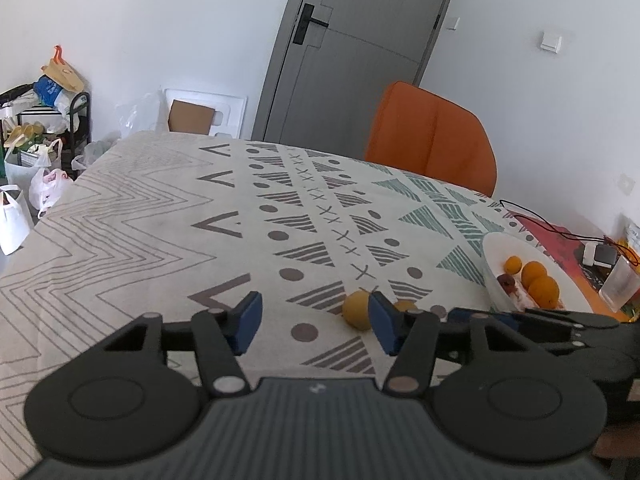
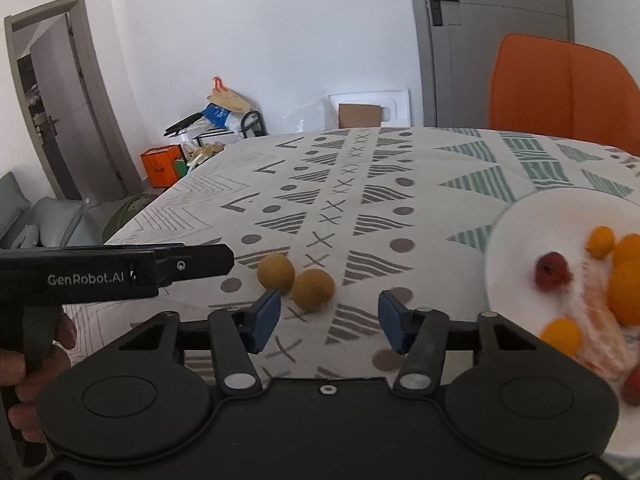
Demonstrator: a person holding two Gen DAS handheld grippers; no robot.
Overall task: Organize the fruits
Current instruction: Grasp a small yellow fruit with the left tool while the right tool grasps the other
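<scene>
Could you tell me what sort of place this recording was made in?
Most likely a home dining area: a table under a patterned tablecloth with an orange chair drawn up, a white plate of fruit, and shopping bags on the floor by a grey door.

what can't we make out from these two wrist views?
- Left wrist: second yellow fruit mostly hidden behind the left gripper finger.
- Right wrist: white plate cut off by the right edge; its fruit is blurred, the pale orange mass unidentifiable.
- Left wrist: red item on the plate too small to name.
</scene>
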